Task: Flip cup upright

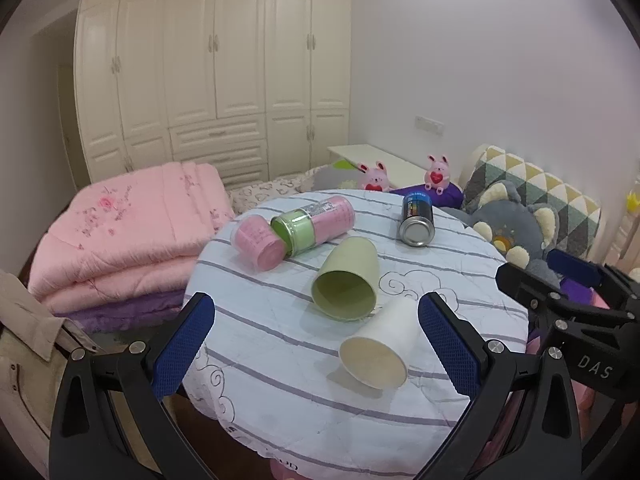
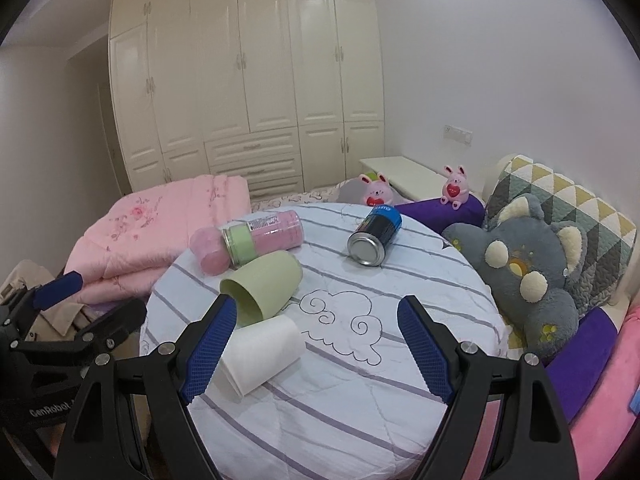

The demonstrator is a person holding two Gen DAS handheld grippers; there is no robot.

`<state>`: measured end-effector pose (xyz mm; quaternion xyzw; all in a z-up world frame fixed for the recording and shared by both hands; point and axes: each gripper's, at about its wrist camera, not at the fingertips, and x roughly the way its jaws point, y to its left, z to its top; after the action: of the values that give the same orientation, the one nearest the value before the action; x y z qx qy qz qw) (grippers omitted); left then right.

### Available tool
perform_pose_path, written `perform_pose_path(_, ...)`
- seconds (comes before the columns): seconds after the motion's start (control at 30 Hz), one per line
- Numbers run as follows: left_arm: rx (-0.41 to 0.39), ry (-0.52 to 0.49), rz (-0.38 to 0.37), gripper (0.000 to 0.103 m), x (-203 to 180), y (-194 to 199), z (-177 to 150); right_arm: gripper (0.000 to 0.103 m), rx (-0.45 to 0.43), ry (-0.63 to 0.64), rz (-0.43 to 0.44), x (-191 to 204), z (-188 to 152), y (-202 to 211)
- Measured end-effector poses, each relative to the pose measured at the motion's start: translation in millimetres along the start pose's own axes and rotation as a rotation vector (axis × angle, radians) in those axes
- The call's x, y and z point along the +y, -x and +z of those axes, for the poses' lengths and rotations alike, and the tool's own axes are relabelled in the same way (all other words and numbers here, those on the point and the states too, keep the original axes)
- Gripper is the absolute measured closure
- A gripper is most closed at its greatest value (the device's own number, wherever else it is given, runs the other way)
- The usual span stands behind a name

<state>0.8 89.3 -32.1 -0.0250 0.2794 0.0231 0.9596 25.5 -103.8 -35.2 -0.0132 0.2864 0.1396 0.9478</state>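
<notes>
A white paper cup [image 1: 380, 348] lies on its side on the round striped table [image 1: 280, 380], mouth toward me. A green cup [image 1: 348, 278] lies on its side just behind it. My left gripper [image 1: 316, 312] is open and empty, its fingers either side of both cups, above the table. In the right wrist view the white cup [image 2: 264, 354] and green cup [image 2: 262, 284] lie at the left. My right gripper [image 2: 314, 316] is open and empty, its left finger [image 2: 210, 350] in front of the white cup. Each gripper shows at the other view's edge.
A pink bottle with a green band [image 1: 316, 222], a pink lid-cup [image 1: 260, 246] and a blue can [image 1: 416, 220] lie on the table's far half. Folded pink quilts [image 1: 120, 240] sit left, a grey plush toy [image 2: 528, 272] and pillows right, a wardrobe behind.
</notes>
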Motion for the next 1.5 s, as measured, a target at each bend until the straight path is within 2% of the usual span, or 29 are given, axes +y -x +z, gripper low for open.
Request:
perform_pose_path(0.43,0.102,0.015,-0.038,0.0,1.6,-46.2,4.7,0.019,0.091,-0.043,-0.033,-16.5,2.9,-41.8)
perform_pose_path(0.63,0.171,-0.044,-0.081,0.0,-11.3,-65.8,-10.5,0.019,0.11,-0.066,-0.022,-32.7,-0.3,-52.2)
perform_pose_path(0.87,0.217,-0.142,-0.183,0.0,-30.8,-86.4,-32.5,0.019,0.12,-0.07,-0.022,-42.7,-2.2,-63.2)
perform_pose_path(0.97,0.248,-0.166,-0.182,0.0,-34.9,-100.4,-38.0,0.019,0.133,-0.08,-0.016,-46.0,-4.6,-67.6)
perform_pose_path(1.03,0.261,-0.165,-0.186,0.0,-34.5,-107.4,-41.0,0.019,0.139,-0.076,-0.012,-46.6,-5.7,-70.6)
perform_pose_path(1.13,0.285,-0.151,-0.234,0.0,-35.2,-117.5,-45.3,0.019,0.146,-0.067,-0.009,-46.7,-6.8,-74.6)
perform_pose_path(1.4,0.319,-0.137,-0.249,0.0,-46.0,-132.4,-53.5,0.019,0.149,-0.064,-0.012,-52.4,-7.6,-77.2)
perform_pose_path(1.47,0.307,-0.095,-0.263,0.003,-47.5,-132.6,-52.8,0.019,0.149,-0.068,-0.016,-55.9,-7.5,-77.5)
perform_pose_path(1.5,0.313,-0.076,-0.271,0.012,-48.4,-133.6,-52.8,0.019,0.148,-0.074,-0.02,-58.8,-7.8,-77.5)
